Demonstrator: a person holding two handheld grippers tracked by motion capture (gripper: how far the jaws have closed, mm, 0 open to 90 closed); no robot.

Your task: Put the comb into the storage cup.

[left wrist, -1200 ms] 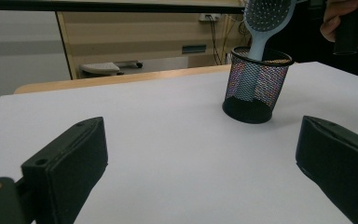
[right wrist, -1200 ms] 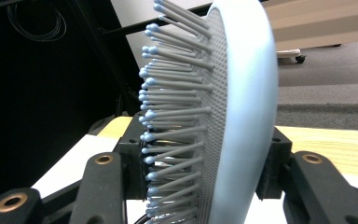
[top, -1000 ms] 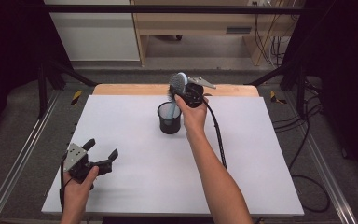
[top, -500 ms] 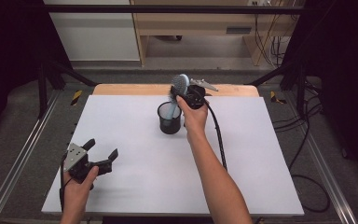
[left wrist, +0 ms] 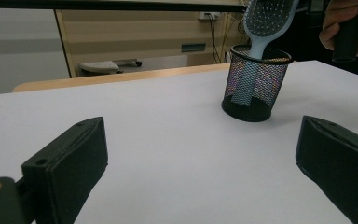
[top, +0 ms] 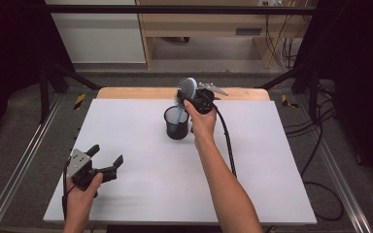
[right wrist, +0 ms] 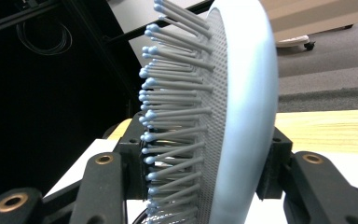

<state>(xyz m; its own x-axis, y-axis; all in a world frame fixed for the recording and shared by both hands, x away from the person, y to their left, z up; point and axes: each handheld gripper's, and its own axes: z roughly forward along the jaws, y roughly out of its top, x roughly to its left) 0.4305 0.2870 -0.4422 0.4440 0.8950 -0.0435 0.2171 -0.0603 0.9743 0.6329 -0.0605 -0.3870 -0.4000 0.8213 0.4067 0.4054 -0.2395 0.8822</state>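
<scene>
A light blue hairbrush (top: 188,85) stands handle-down in a black mesh cup (top: 177,127) at the back middle of the white table top (top: 272,160). My right gripper (top: 190,97) is shut on the brush head above the cup. In the right gripper view one pad bears on the bristles and the other on the smooth back of the hairbrush (right wrist: 242,93). My left gripper (top: 108,154) rests near the front left of the table, open with nothing between its jaws. From the left gripper view the cup (left wrist: 254,84) and brush (left wrist: 265,18) stand far ahead to the right.
The right gripper's black cable (top: 228,141) trails back over the table beside the forearm. A wooden strip (top: 141,92) borders the table's far edge. Metal frame rails (top: 19,165) run along the left side. Loose cables (top: 320,145) lie on the floor at the right.
</scene>
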